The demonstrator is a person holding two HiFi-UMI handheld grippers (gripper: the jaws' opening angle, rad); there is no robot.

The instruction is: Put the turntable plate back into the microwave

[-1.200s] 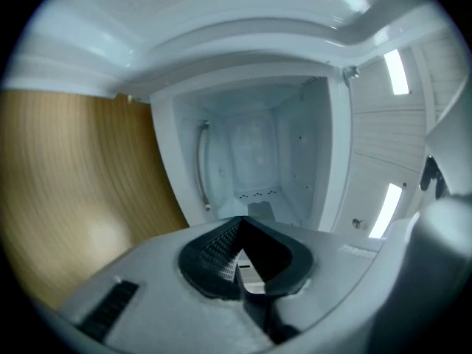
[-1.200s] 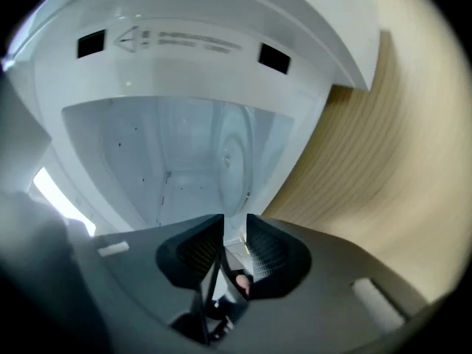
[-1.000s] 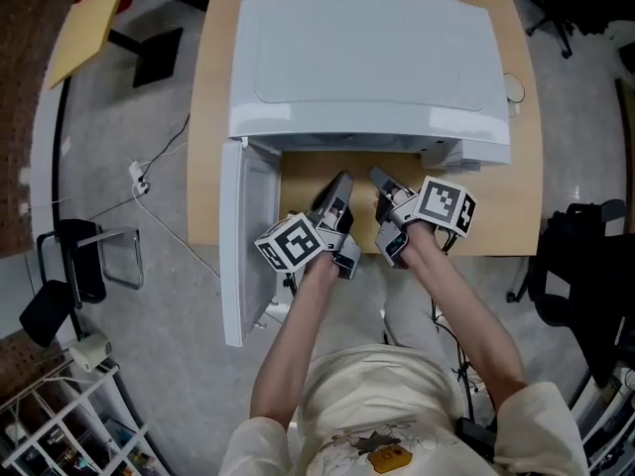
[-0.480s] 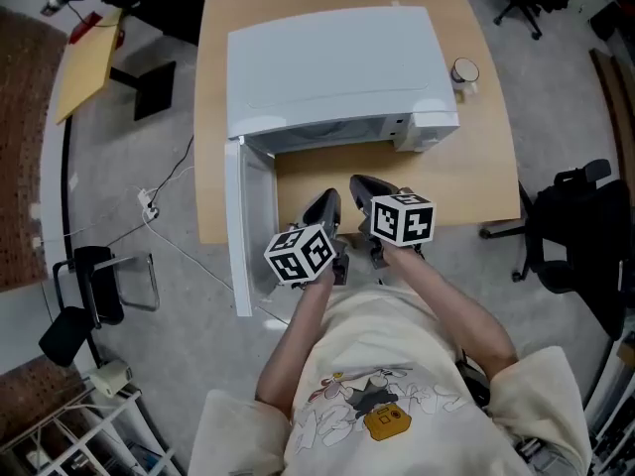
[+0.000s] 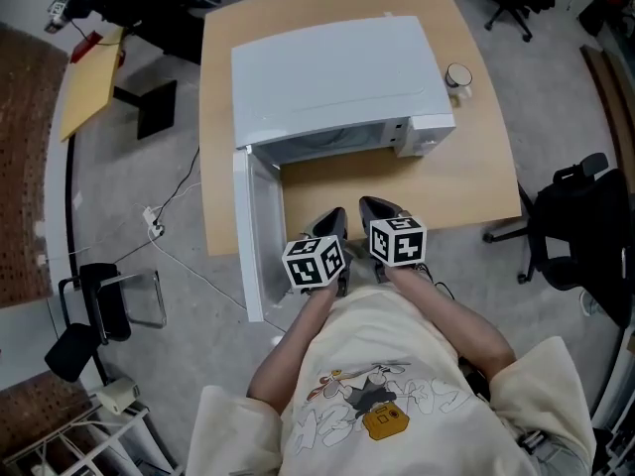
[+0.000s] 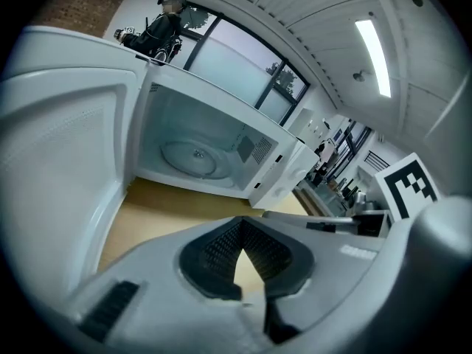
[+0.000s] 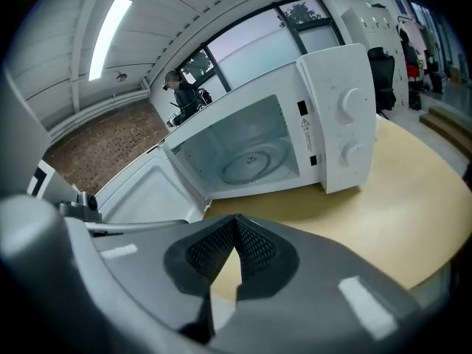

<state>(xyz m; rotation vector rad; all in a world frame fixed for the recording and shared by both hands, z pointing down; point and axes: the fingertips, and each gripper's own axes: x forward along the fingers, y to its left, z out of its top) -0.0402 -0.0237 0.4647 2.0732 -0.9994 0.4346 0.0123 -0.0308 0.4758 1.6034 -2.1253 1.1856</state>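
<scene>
Retreating is the change. A second ago both grippers reached over the table (image 5: 466, 181) toward the mouth of the microwave (image 5: 332, 67). Now they sit low in the middle of the head view, at the table's near edge and close against the person's body.

At the left of that view the microwave door (image 5: 260, 236) stands wide open, as it did before. Next comes the left gripper (image 5: 334, 221), its jaws together with nothing between them; in its own view the tips meet over bare wood. Just to its right, the right gripper (image 5: 377, 209) has its jaws closed and empty too.

Both grippers being empty and drawn back suggests the placing itself is finished, with only the door left to shut.

The turntable plate (image 6: 193, 158) lies flat on the cavity floor. In the left gripper view it sits above and left of the jaw tips, well apart from them, with a strip of table between. In the right gripper view it shows in the upper centre, above the tips and equally far off.
</scene>
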